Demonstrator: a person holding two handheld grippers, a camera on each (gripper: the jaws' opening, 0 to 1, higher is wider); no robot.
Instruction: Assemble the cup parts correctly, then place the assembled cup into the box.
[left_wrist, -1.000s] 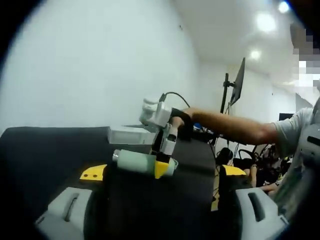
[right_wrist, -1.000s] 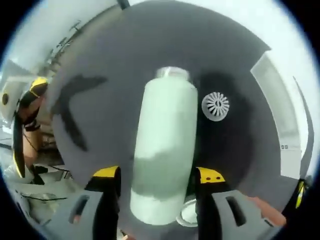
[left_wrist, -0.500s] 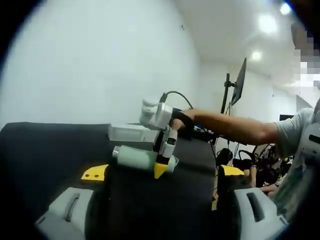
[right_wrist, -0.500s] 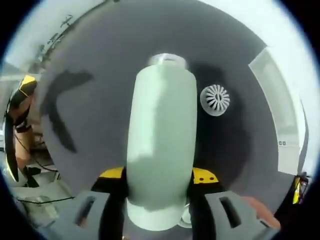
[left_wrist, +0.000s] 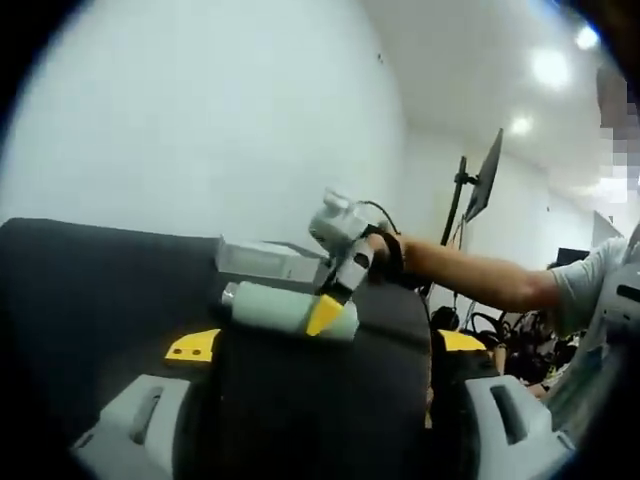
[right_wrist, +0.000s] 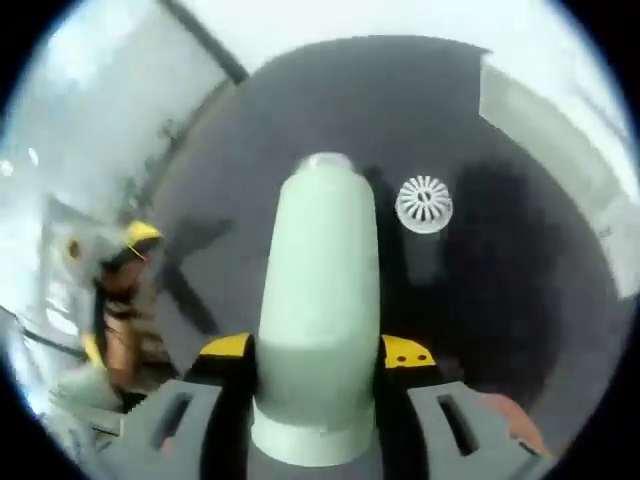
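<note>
A pale green cup body (right_wrist: 318, 300) sits lengthwise between my right gripper's (right_wrist: 315, 352) yellow-tipped jaws, which are shut on its wide end; its narrow neck points away. On the black table beyond it lies a white round slotted insert (right_wrist: 425, 203). From the left gripper view, the same cup body (left_wrist: 275, 306) hangs level above the table, held by the right gripper (left_wrist: 335, 290) on a person's hand. My left gripper (left_wrist: 325, 345) stands open, jaws wide apart with nothing between them, low and in front of the cup.
A white open box (left_wrist: 265, 262) stands at the table's far edge; its wall (right_wrist: 535, 115) lies past the insert. The left gripper (right_wrist: 120, 275) appears at the table's left side. A monitor on a stand (left_wrist: 478, 185) and a seated person's arm (left_wrist: 480, 280) are to the right.
The right gripper has tilted and shifted with the cup body still in it; its view has swung, bringing the left gripper further in. The left gripper stays open.
</note>
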